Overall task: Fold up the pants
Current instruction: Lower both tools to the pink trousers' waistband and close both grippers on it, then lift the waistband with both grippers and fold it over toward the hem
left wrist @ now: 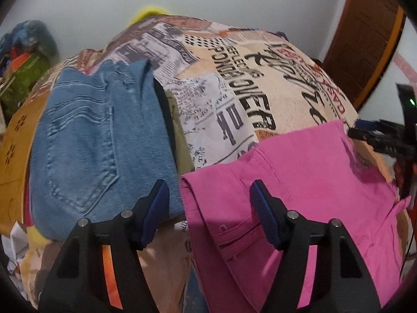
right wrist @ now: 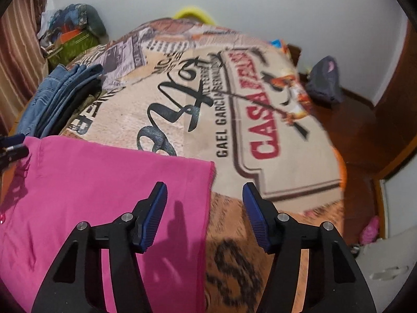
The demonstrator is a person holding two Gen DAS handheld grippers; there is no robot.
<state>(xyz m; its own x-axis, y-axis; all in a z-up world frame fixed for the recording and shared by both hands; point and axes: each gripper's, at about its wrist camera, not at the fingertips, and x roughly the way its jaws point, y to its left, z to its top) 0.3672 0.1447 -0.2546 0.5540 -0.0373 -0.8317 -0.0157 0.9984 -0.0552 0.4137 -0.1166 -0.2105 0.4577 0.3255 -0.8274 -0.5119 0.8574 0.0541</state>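
Note:
Pink pants (left wrist: 312,169) lie flat on a bed covered with a newspaper-print spread (left wrist: 260,60). In the left wrist view my left gripper (left wrist: 209,185) hangs open just above the pants' left edge, near a pocket, with nothing pressed between its blue pads. The right gripper (left wrist: 365,133) shows at the far right by the fabric's far corner. In the right wrist view the pink pants (right wrist: 91,177) fill the lower left. My right gripper (right wrist: 205,185) stands open astride their right edge, one finger over the fabric and one over the spread (right wrist: 286,172).
A folded stack with blue jeans (left wrist: 99,135) on top lies on the bed left of the pink pants, also seen as jeans (right wrist: 60,91). A green box with clutter (right wrist: 73,44) stands by the wall. A dark bag (right wrist: 325,83) lies on the wooden floor right of the bed.

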